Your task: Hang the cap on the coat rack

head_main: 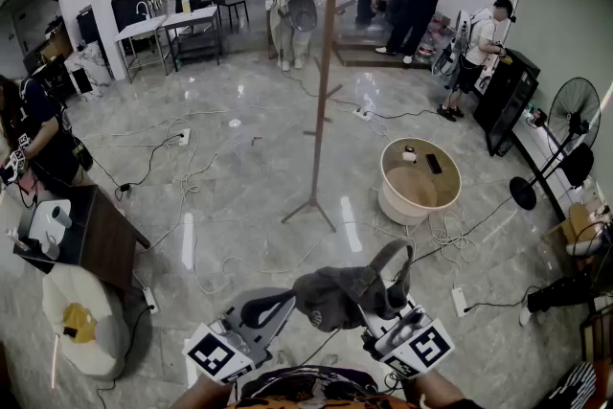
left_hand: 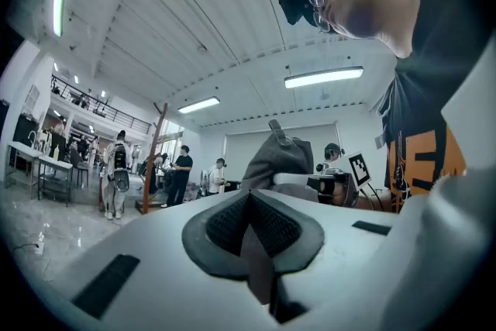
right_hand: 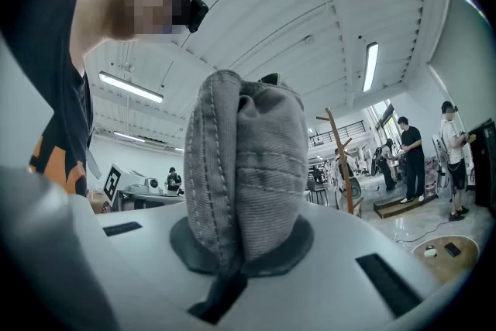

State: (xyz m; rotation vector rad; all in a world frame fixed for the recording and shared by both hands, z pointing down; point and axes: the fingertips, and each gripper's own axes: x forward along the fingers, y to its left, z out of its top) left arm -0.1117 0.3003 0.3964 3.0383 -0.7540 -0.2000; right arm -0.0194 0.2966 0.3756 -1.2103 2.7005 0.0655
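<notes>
A grey cap [head_main: 337, 295] hangs crumpled low in the head view, pinched by my right gripper [head_main: 372, 306], which is shut on its fabric. In the right gripper view the cap [right_hand: 246, 174] stands up from between the closed jaws of my right gripper [right_hand: 232, 263]. My left gripper [head_main: 271, 309] is just left of the cap and apart from it; its pads [left_hand: 267, 225] meet with nothing between them. The cap [left_hand: 280, 159] shows beyond them. The wooden coat rack [head_main: 324, 72] stands on the floor ahead, well beyond both grippers, and also shows as coat rack [left_hand: 153, 155] and coat rack [right_hand: 335, 155].
A round tub [head_main: 420, 194] with a phone on it sits right of the rack's feet. Cables [head_main: 192, 254] and a power strip [head_main: 460, 302] lie across the floor. A dark box [head_main: 101, 239] stands at left, a fan [head_main: 567, 124] at right. Several people stand behind the rack.
</notes>
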